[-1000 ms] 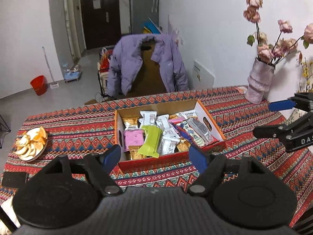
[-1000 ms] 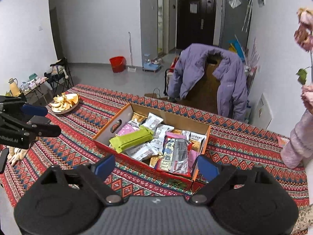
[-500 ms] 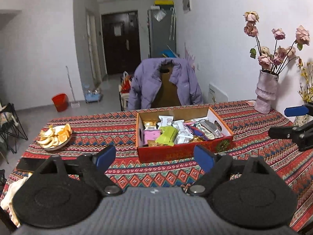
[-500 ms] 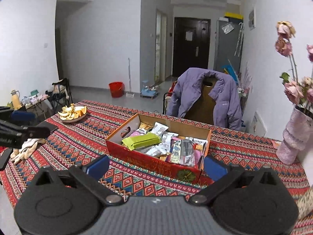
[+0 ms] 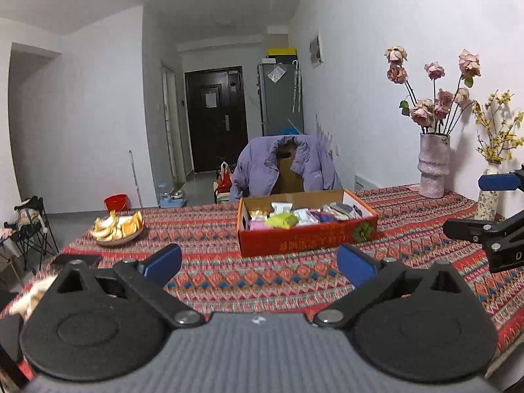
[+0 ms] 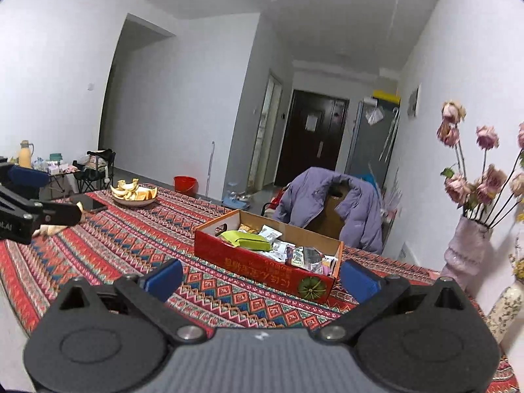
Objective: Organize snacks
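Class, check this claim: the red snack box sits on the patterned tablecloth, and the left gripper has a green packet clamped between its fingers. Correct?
Not quite. The left wrist view shows the left gripper open and empty; the green packet lies in the red snack box, which does sit on the patterned tablecloth.

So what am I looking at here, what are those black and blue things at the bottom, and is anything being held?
No robot: a person holds a two-finger gripper in each hand, each carrying a forward-looking fisheye camera. One picture looks along the left gripper, the other along the right gripper; the blue pieces are finger pads. Both are open and hold nothing; the left's jaws have just been opening. Ahead, on the patterned tablecloth, stand a red cardboard box of wrapped snacks, a plate of orange peel and a vase of dried roses.
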{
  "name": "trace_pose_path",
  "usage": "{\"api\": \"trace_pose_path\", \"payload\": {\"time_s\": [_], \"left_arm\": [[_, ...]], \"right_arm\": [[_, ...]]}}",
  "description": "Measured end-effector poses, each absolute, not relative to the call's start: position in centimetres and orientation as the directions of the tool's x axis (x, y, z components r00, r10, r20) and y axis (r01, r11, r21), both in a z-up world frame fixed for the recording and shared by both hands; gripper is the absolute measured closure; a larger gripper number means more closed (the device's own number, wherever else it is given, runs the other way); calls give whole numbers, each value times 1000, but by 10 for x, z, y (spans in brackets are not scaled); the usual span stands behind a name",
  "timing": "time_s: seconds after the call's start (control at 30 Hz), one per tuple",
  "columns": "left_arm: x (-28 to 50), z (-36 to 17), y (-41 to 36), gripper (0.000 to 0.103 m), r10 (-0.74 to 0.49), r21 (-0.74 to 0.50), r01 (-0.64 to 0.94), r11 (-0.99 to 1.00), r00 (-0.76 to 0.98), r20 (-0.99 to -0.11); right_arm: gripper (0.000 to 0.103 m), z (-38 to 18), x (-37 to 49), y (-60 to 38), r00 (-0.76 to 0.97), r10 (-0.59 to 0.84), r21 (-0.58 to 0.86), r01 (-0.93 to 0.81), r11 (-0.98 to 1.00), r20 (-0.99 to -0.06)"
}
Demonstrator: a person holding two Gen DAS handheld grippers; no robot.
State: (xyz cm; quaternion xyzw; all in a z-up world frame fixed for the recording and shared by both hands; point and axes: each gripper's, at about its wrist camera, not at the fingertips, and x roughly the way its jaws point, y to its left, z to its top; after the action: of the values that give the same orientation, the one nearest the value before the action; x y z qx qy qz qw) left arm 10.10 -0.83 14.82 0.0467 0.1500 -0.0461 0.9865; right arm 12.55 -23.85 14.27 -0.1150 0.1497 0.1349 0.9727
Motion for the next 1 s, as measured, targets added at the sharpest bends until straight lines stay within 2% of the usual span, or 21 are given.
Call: {"api": "trace_pose_path", "payload": {"time_s": [0.23, 0.37, 0.53, 0.67, 0.77, 1.0], "left_arm": [[56, 98, 1, 0, -62, 24, 72, 997, 952, -301], [30, 77, 10, 0, -25, -3, 25, 1000, 962, -271], [2, 54, 18, 0, 1, 19, 4, 1000, 973, -232], [-5, 31, 13, 0, 26, 66, -10, 998, 969, -245], [-7, 22, 14, 0, 3, 57, 14, 998, 962, -274], [-8, 27, 18, 0, -6, 41, 18, 999, 964, -267]], "right_arm": [[0, 103, 67, -226, 930, 226, -142, -275, 951, -288], [0, 81, 40, -218, 924, 247, -83, -282, 956, -291], [0, 55, 7, -206, 936, 210, -76, -240, 968, -282], [0, 31, -8, -199, 935, 209, -35, -228, 973, -285], [0, 19, -11, -198, 929, 207, -31, -227, 973, -307], [0, 11, -11, -206, 936, 165, -7, -176, 984, -313]]}}
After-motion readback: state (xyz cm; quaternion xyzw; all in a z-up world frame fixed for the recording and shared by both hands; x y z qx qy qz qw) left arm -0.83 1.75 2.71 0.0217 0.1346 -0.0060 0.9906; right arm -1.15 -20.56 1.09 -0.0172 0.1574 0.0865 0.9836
